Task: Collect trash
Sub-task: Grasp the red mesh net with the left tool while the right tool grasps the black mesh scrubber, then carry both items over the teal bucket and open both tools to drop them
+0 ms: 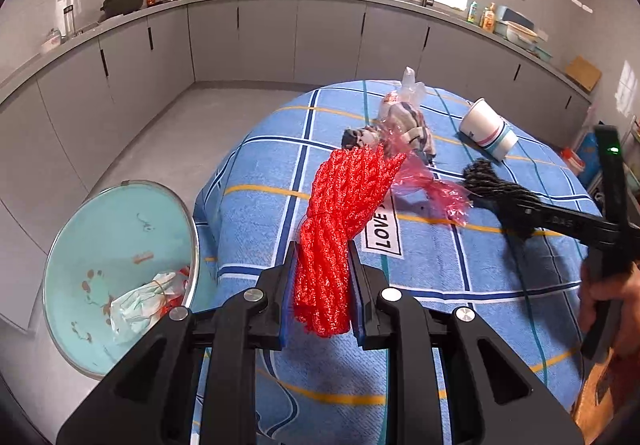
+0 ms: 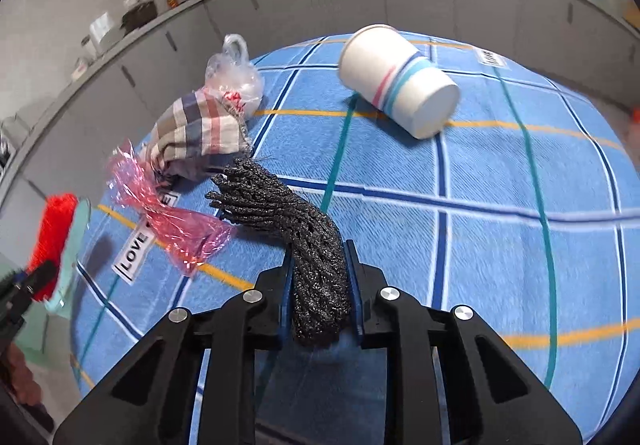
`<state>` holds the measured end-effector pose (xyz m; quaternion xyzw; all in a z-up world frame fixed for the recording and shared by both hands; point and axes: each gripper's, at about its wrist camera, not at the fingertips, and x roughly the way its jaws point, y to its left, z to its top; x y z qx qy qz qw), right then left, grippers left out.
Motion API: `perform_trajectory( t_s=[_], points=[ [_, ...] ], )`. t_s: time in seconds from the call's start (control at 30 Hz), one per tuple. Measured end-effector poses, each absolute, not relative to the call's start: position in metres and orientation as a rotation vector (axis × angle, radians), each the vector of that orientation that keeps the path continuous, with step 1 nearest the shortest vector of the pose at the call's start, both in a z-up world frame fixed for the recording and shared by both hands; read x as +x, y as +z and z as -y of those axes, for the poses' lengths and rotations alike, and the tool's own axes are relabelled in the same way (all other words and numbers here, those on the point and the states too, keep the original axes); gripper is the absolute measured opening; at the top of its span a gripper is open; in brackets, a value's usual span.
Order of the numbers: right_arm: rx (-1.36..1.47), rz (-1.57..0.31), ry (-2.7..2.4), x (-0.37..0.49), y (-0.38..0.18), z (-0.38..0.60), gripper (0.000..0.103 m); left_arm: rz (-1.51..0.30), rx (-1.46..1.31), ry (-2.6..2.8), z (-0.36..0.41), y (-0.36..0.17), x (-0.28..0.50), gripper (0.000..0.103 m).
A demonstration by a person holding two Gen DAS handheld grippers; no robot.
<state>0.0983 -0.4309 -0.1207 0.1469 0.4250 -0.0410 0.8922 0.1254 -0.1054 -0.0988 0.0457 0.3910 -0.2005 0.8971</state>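
My left gripper point(image 1: 322, 273) is shut on a red foam net point(image 1: 340, 221) and holds it above the table's left edge. My right gripper point(image 2: 318, 277) is shut on a black foam net point(image 2: 304, 241), also seen in the left wrist view point(image 1: 496, 189). On the blue checked tablecloth point(image 2: 500, 245) lie a pink plastic wrapper point(image 2: 168, 213), a checked cloth point(image 2: 196, 133), a clear plastic bag point(image 2: 236, 77) and a tipped paper cup point(image 2: 400, 81). A light green trash bin point(image 1: 116, 245) stands on the floor left of the table, with crumpled trash inside.
Grey kitchen cabinets and a counter point(image 1: 280, 5) with pots, bottles and a sink run around the room. Grey floor point(image 1: 168, 133) lies between table and cabinets. The person's hand point(image 1: 612, 305) holds the right gripper at the right edge.
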Motion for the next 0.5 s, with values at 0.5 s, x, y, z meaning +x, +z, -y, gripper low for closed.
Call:
perform_trajectory(
  t_s=[0.5],
  points=[
    [0.393,-0.704,-0.136,0.045,-0.078,0.362,0.023,-0.792,0.060,-0.356,0.084,-0.091,0.115,0.022]
  ],
)
